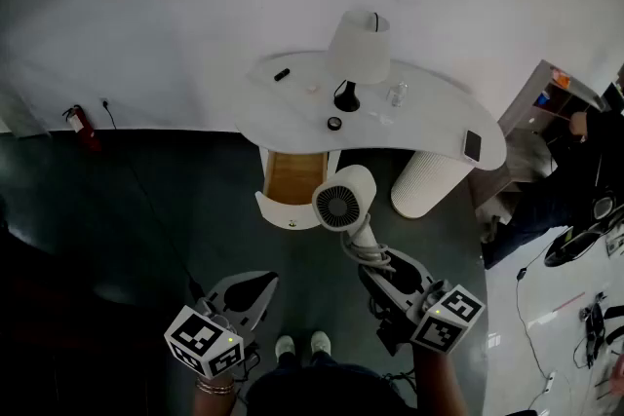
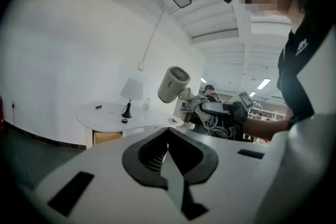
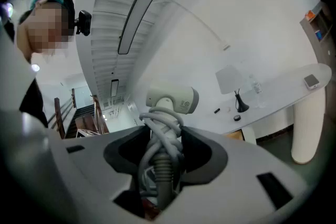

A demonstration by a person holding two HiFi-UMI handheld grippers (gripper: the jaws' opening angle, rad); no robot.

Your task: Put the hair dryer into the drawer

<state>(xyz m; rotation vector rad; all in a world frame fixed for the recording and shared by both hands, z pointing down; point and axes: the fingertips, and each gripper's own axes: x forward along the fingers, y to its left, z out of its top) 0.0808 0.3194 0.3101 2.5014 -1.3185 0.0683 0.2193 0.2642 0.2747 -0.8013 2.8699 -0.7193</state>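
Two grippers: right gripper (image 1: 378,270) pinches white cord-wrapped hair dryer (image 1: 343,198), round logo illegible, near open wood-lined drawer (image 1: 292,176); left gripper (image 1: 261,283) jaws pressed together, empty.

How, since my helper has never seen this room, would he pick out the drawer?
Find the curved white table against the wall, with a lamp on top. Under its left part the drawer stands pulled open. Its bare wooden inside sets it apart from the ribbed white column beside it.
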